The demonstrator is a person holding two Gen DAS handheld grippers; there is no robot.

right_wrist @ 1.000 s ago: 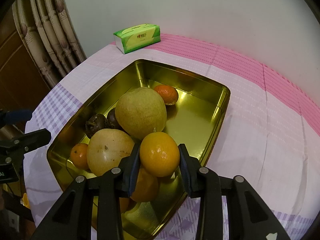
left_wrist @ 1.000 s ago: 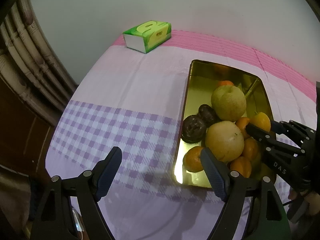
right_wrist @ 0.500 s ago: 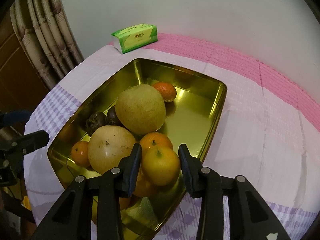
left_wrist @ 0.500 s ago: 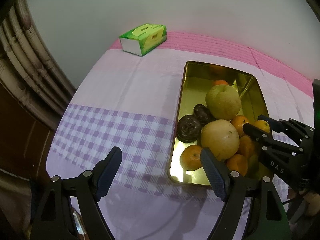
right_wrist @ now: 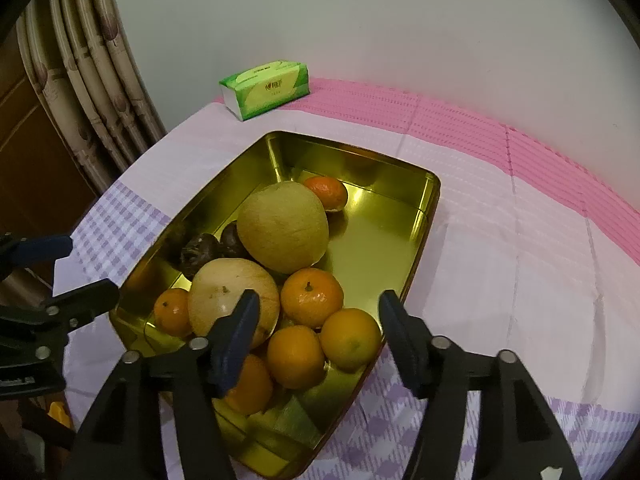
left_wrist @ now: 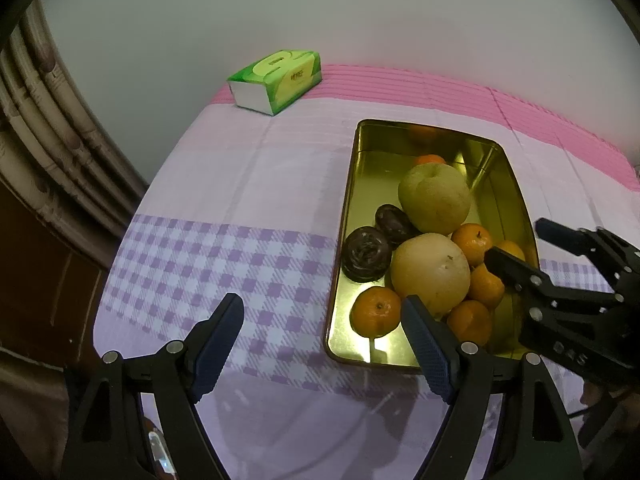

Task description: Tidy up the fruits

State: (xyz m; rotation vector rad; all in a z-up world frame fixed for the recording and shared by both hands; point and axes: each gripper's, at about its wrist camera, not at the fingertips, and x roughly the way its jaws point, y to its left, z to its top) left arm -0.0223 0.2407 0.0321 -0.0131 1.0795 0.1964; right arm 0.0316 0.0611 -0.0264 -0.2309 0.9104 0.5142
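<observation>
Both tongs stand wide apart at the jaws and grasp nothing. Held low over the near end of the gold tray [right_wrist: 430, 216], the right gripper [right_wrist: 318, 312] tilts down toward the fruit, its two dark fingers [right_wrist: 236, 334] spread either side of a cluster of oranges [right_wrist: 312, 298]; one orange [right_wrist: 350, 338] lies just inside the right finger without visibly touching it. From the left wrist view the right gripper [left_wrist: 516, 248] reaches in from the right, over the tray's near right corner.

Off to the left of the tray, the left gripper [left_wrist: 322, 334] hovers above the tablecloth [left_wrist: 224, 248], pointing forward along the table, with its right finger close to the tray's near edge and its left finger over the purple check. In the right wrist view it appears at the left edge, just beside the tray's near corner.

Inside the tray, two large pale pears [right_wrist: 282, 226] sit in a pile with the oranges; two dark wrinkled fruits [left_wrist: 366, 254] lie against the left wall, and one small orange [right_wrist: 326, 192] rests behind the far pear. The far end of the tray shows bare metal.

Beyond the tray, a green tissue pack [left_wrist: 276, 80] lies on the pink stripe near the wall, with a curtain [right_wrist: 92, 80] hanging at left.
</observation>
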